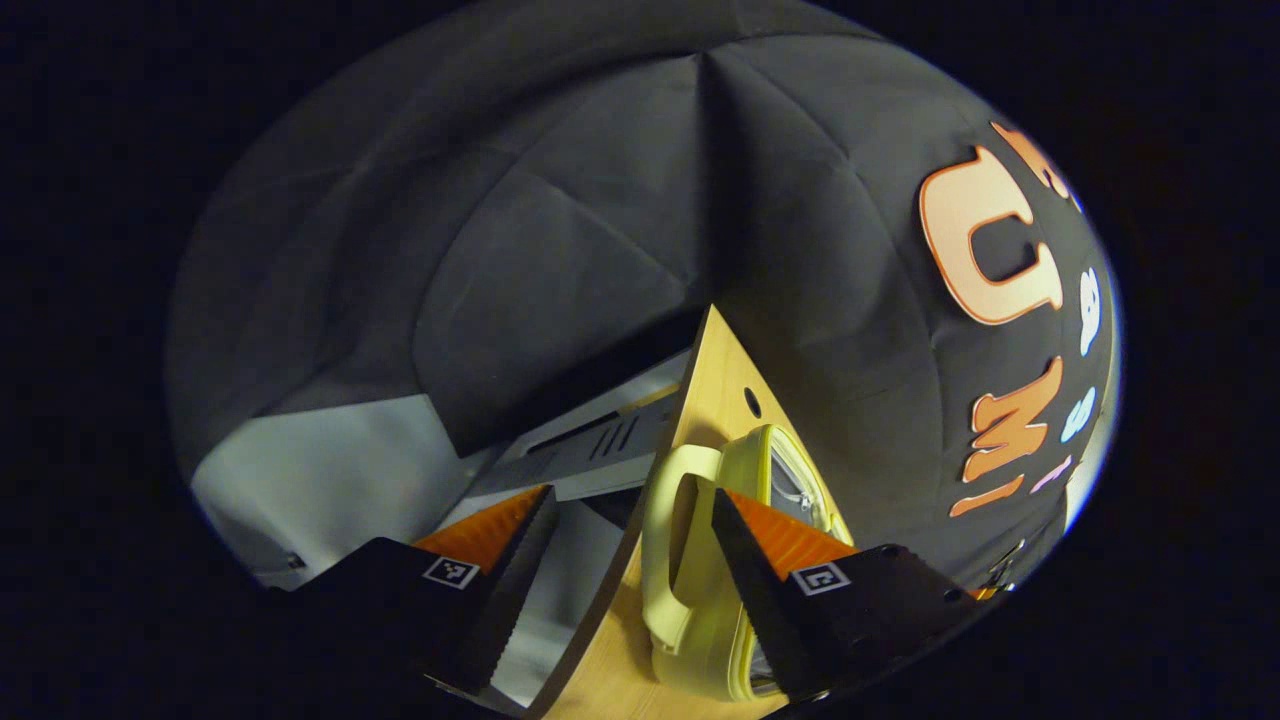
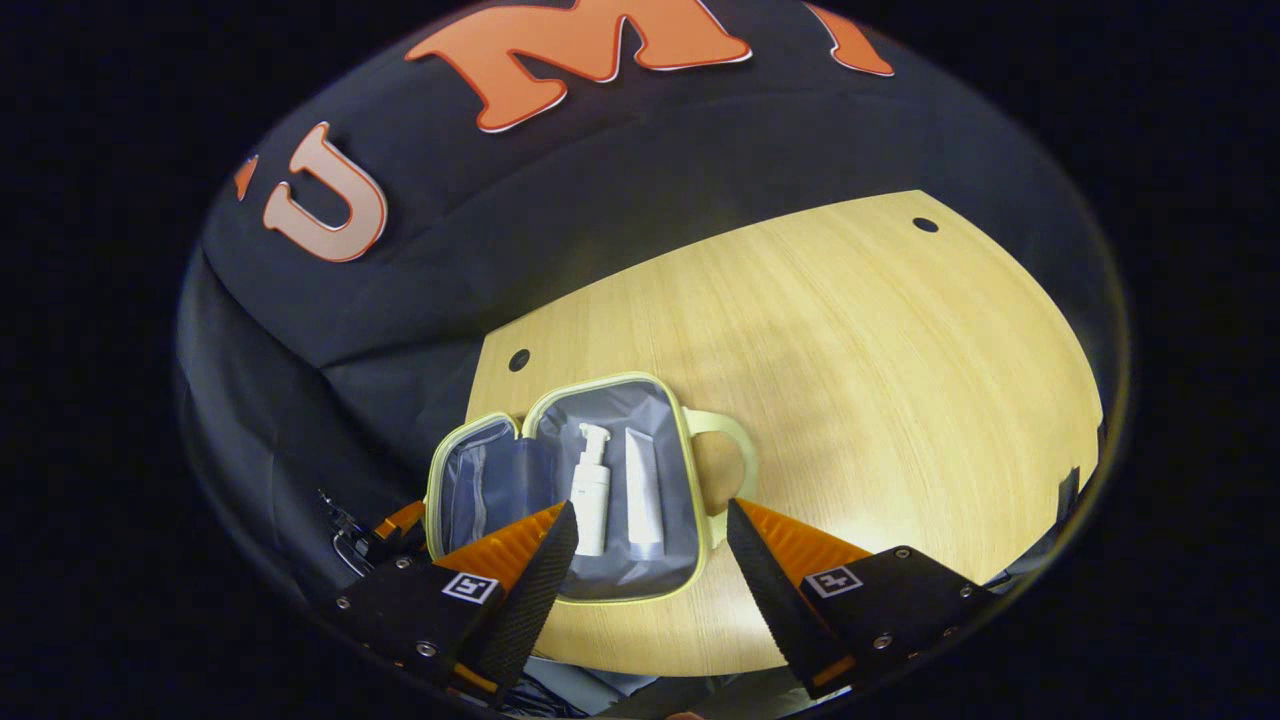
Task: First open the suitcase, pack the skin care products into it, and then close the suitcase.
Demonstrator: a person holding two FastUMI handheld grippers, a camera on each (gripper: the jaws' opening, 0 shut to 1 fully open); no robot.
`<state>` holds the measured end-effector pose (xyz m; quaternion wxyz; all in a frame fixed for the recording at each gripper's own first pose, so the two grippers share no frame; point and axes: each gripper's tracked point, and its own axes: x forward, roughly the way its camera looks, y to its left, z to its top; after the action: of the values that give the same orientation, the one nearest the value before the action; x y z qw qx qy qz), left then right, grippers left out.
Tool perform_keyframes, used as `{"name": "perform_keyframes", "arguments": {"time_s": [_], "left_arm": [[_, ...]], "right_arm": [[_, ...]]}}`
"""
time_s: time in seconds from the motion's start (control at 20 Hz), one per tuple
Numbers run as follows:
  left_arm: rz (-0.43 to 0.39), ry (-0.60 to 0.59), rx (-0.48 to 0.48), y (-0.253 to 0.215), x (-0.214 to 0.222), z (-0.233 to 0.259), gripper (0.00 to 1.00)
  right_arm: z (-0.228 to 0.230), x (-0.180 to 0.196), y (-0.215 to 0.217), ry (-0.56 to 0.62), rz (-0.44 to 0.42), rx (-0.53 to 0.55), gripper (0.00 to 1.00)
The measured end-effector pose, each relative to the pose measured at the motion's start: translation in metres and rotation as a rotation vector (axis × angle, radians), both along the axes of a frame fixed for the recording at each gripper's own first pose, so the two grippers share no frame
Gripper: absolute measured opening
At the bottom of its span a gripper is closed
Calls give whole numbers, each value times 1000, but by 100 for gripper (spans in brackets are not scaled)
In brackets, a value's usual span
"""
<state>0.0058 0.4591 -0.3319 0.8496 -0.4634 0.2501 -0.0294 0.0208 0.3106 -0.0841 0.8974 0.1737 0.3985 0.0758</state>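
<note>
The pale yellow suitcase (image 2: pixel 570 490) lies open on the wooden worktop (image 2: pixel 850 350), at about 7 o'clock in the right gripper view. In its grey-lined half lie a white pump bottle (image 2: pixel 590 495) and a white tube (image 2: pixel 643 495), side by side. The right claw (image 2: pixel 650 570) and the left claw (image 1: pixel 630 590) are both spread wide, holding nothing.

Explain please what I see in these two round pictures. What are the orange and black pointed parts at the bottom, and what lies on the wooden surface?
A person holds a two-finger claw in each hand, with a camera on each looking along its fingers. The pointed parts are those fingers. In the right gripper view, the right claw is open above a wooden table. A pale yellow suitcase lies open there, with a white pump bottle and a white tube inside. In the left gripper view, the left claw is open, holding nothing, beside the suitcase handle.
</note>
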Motion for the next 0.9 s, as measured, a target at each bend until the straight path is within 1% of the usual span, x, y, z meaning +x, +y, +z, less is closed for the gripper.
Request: {"name": "perform_keyframes", "arguments": {"time_s": [0.05,0.15,0.2,0.3,0.4,0.65,0.75,0.9], "left_arm": [[5,16,7,1,8,-8,94],[-19,41,-11,-13,11,-12,51],[-5,83,24,-14,10,-18,29],[-7,77,118,-10,14,-8,12],[-25,27,173,-5,3,16,4],[-32,3,383,-21,-1,83,4],[-41,-33,460,-27,-8,125,3],[-64,-74,568,-57,-21,193,3]], "right_arm": [[1,0,-4,-4,-9,0,96],[1,-3,-9,-2,-18,-1,96],[0,-5,-11,1,-22,-1,95],[-1,-7,-13,2,-25,7,96],[-1,-8,-14,-4,-22,14,96],[3,-4,-17,-31,5,17,96],[6,0,-23,-60,18,4,95],[14,5,-36,-105,31,-21,95]]}}
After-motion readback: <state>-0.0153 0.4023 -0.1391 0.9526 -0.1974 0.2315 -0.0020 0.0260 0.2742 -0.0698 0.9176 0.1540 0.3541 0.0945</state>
